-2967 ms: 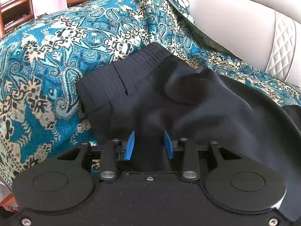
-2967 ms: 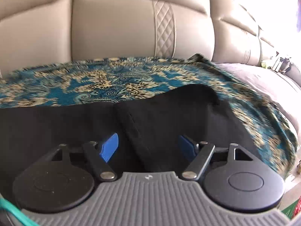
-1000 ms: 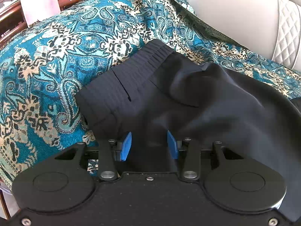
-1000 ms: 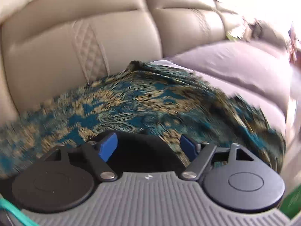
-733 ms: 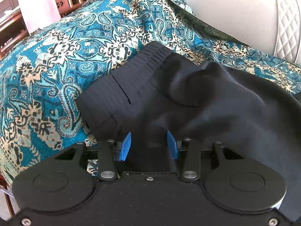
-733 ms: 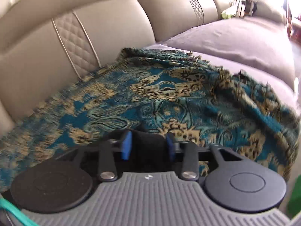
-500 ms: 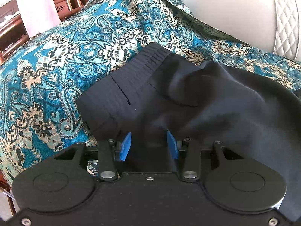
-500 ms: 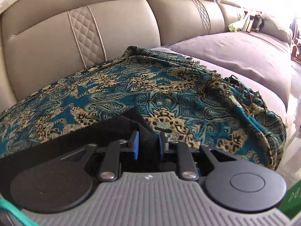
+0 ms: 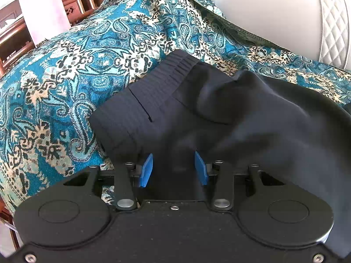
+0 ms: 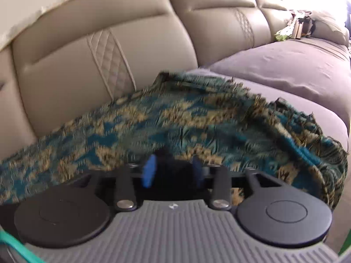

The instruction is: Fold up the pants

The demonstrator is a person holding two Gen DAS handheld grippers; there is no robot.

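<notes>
Black pants (image 9: 252, 118) lie on a teal paisley throw (image 9: 76, 70), the ribbed waistband (image 9: 144, 100) to the left in the left wrist view. My left gripper (image 9: 173, 171) sits at the pants' near edge, below the waistband, its blue pads closed on a raised bunch of the black cloth. In the blurred right wrist view, my right gripper (image 10: 173, 171) is low over the throw (image 10: 197, 118). Its jaws are opening, with a dark lump of the pants' cloth (image 10: 173, 166) still between them, and the pads stand apart from it.
A beige leather sofa back (image 10: 109, 50) rises behind the throw. A grey-purple seat cushion (image 10: 285, 72) lies to the right, with small items (image 10: 294, 27) at its far end. Dark wooden furniture (image 9: 83, 0) and a pale pink cloth (image 9: 41, 11) stand beyond the throw's left side.
The right gripper closed on the pants' end over the throw, then widened again, and it sank a little. The left gripper and the waistband kept their places.
</notes>
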